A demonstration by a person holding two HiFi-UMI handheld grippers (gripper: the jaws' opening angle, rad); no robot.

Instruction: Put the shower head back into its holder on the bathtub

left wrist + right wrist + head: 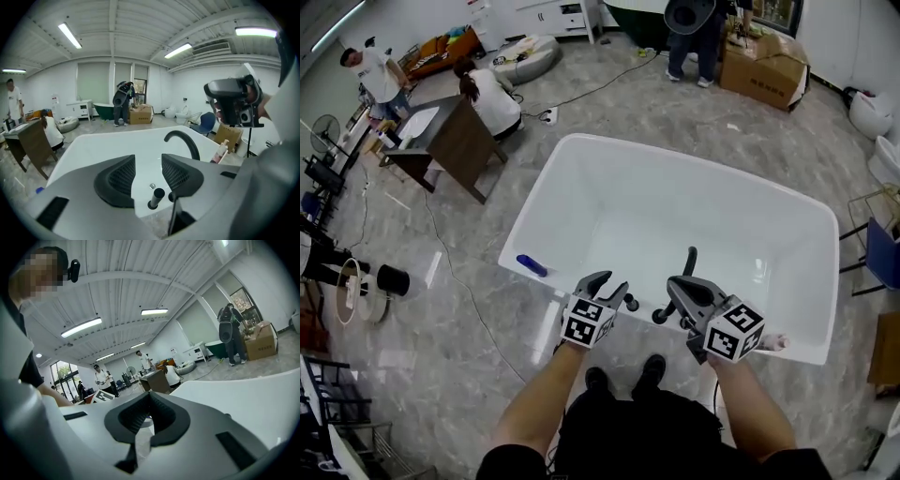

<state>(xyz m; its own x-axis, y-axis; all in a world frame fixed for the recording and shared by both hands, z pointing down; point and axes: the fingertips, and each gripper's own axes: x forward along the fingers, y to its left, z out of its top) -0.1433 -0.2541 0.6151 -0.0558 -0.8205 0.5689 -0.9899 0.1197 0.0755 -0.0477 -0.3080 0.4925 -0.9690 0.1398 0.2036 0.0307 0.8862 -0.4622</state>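
The left gripper (147, 174) was spread and empty. The shower head (156, 198) stood upright just below its jaws, apparently seated in the holder (152, 206) on the bathtub (93, 140) rim. The right gripper (149, 399) was pressed together on nothing. The task looked finished.

Left tongs (148, 169) apart, right tongs (150, 398) together

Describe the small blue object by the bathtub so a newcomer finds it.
Start at the large white bathtub. At its near-left corner lies a small blue object. It is the only blue thing there; the faucet along that rim is black.
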